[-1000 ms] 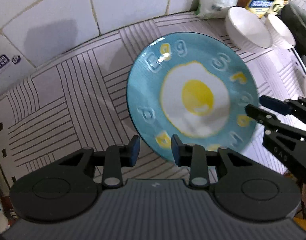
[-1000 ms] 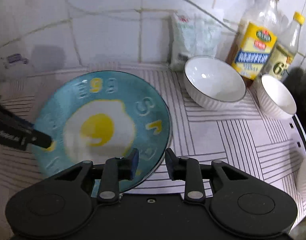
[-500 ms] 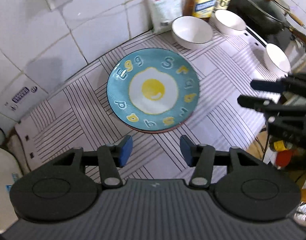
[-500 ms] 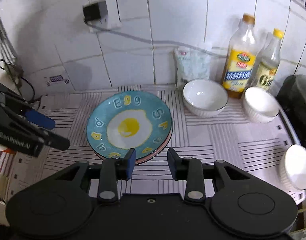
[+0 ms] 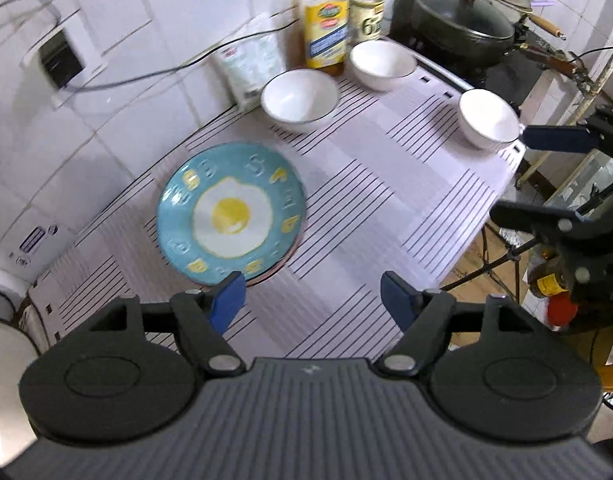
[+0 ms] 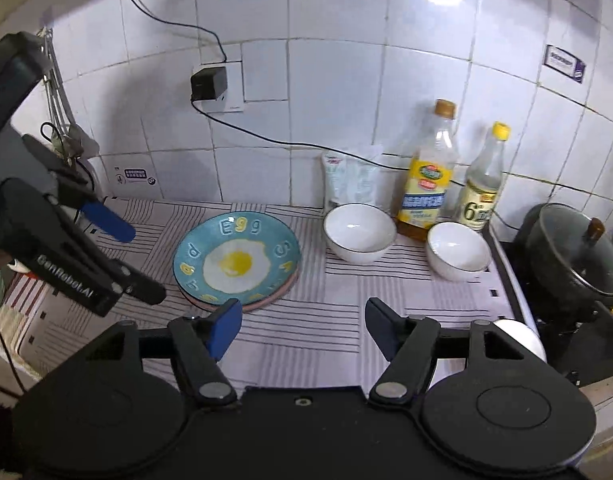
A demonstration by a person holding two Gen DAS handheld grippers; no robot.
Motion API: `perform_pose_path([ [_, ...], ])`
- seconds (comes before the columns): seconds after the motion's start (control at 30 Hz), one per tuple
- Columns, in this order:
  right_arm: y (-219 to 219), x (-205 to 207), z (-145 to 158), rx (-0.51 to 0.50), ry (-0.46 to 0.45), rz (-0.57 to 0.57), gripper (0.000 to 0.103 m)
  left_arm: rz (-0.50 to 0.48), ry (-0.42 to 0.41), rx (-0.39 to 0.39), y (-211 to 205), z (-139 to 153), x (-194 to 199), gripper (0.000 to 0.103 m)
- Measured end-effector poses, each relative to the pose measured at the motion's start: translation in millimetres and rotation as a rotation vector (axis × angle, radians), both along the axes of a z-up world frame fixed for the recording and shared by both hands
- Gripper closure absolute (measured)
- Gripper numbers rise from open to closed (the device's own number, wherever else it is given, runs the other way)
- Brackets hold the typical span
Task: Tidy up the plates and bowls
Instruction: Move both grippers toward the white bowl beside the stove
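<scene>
A blue plate with a fried-egg picture (image 5: pixel 230 214) (image 6: pixel 237 262) lies on a pink plate (image 6: pixel 284 290) on the striped counter mat. Three white bowls stand on the mat: one by the bottles (image 5: pixel 299 96) (image 6: pixel 359 231), one further right (image 5: pixel 382 64) (image 6: pixel 457 249), one at the mat's right edge (image 5: pixel 488 118) (image 6: pixel 520 338). My left gripper (image 5: pixel 312 300) is open and empty, raised above the mat's front, and shows at the left in the right wrist view (image 6: pixel 130 264). My right gripper (image 6: pixel 302 326) is open and empty, high over the front edge.
Two oil bottles (image 6: pixel 428 184) (image 6: pixel 482 188) and a white bag (image 6: pixel 348 180) stand against the tiled wall. A black lidded pot (image 6: pixel 570 256) sits on the stove at the right. A wall socket with a black plug (image 6: pixel 210 82) and its cable hang above.
Both grippers have let go of the blue plate, opened wide and pulled back and up from the counter. The plate now rests on the pink plate.
</scene>
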State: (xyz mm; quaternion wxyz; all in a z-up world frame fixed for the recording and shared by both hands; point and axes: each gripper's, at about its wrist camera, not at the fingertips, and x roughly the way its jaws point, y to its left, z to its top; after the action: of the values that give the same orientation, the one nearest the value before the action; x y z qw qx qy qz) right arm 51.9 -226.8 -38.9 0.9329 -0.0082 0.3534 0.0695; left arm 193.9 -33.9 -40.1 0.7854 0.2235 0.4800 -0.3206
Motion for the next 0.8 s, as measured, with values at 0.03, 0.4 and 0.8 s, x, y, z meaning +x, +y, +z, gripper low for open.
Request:
perform_pose_path([
  [0.03, -7.8, -3.9, 0.3, -0.009, 0.003, -0.005, 0.027, -0.001, -0.004, -0.008, -8.2, 0.9, -3.7, 0.029],
  [0.4, -103.1, -19.3, -31.1, -0.024, -0.015, -0.006, 0.009, 0.059, -0.030, -0.015, -91.2, -4.6, -20.7, 0.018],
  [0.8, -188.5, -2.6, -149.9, -0.059, -0.013, -0.049, 0.008, 0.163, 0.018, -0.050, -189.7, -72.4, -7.3, 0.011],
])
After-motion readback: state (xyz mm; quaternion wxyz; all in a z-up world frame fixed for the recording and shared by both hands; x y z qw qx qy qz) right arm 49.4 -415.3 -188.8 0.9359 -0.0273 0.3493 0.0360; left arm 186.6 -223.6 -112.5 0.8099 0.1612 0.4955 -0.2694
